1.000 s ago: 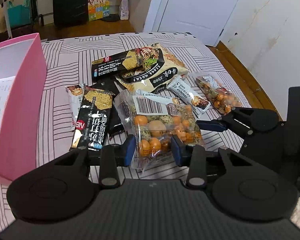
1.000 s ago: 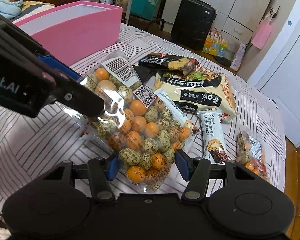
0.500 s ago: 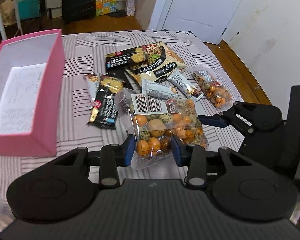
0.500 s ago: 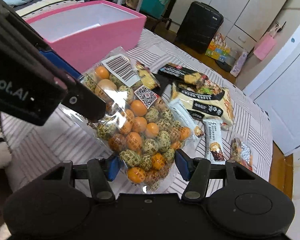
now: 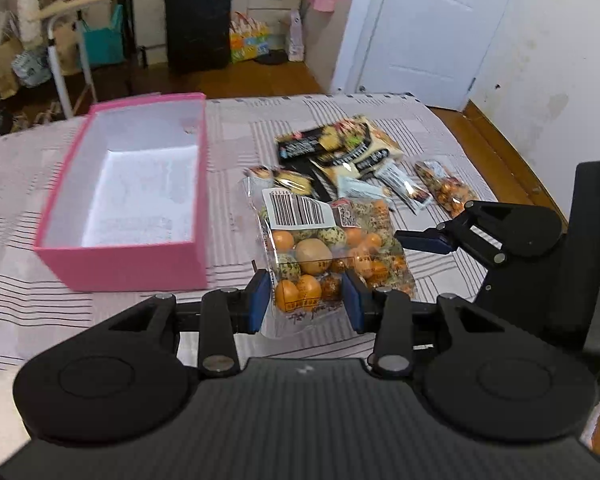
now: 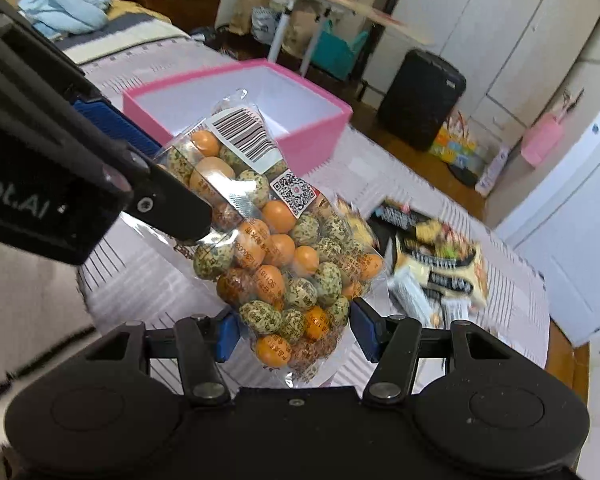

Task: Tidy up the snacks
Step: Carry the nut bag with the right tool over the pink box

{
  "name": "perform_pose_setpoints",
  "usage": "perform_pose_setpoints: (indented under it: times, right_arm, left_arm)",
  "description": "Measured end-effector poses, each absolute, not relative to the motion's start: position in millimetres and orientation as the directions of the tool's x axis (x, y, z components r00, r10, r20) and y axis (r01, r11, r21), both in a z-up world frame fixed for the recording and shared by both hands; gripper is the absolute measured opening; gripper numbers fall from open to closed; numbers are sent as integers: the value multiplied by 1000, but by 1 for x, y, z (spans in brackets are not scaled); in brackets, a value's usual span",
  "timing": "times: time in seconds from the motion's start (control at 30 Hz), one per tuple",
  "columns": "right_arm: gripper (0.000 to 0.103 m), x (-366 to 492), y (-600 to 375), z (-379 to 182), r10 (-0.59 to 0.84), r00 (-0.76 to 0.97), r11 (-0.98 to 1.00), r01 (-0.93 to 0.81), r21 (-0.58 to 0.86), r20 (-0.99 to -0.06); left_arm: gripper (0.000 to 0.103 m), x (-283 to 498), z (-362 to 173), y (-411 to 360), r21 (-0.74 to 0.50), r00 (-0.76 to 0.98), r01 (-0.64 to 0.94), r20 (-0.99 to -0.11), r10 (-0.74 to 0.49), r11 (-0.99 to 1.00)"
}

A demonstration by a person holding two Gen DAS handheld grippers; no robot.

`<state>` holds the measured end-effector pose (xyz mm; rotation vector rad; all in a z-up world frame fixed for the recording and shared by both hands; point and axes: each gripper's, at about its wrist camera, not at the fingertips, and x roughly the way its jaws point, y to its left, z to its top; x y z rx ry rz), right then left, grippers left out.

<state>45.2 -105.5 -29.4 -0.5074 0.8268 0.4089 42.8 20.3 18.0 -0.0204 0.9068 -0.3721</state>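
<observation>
**Over the striped bed: one snack bag held by both grippers**

Beside the pink box (image 5: 128,200), everything is laid out on a striped bed cover (image 5: 20,312). The box is the largest item: open-topped, white inside, nothing visible in it.

Right of the box, and just clear of its wall, a clear bag of orange and speckled balls (image 5: 324,252) is held off the cover. It carries a barcode label at its top.

The left gripper (image 5: 306,304) is clamped on the bag's lower edge, its blue pads pressing either side. The right gripper (image 6: 296,334) is clamped on the bag's opposite end in the same way.

Beyond the bag, farther from the box, the remaining snack packets (image 5: 340,156) lie in a loose overlapping pile. A smaller bag of similar balls (image 5: 444,192) lies at the pile's far side from the box.
</observation>
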Motion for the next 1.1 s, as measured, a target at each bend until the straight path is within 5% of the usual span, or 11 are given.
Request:
perform_pose_setpoints:
  times: [0.63, 1.1]
  right_arm:
    - [62, 96, -22, -6, 224, 700, 764, -558, -324, -678]
    - [62, 207, 35, -49, 191, 711, 710, -576, -405, -677]
  left_arm:
    - [38, 86, 57, 114, -165, 646, 193, -721, -252, 967]
    - [39, 185, 0, 168, -207, 715, 93, -667, -210, 974]
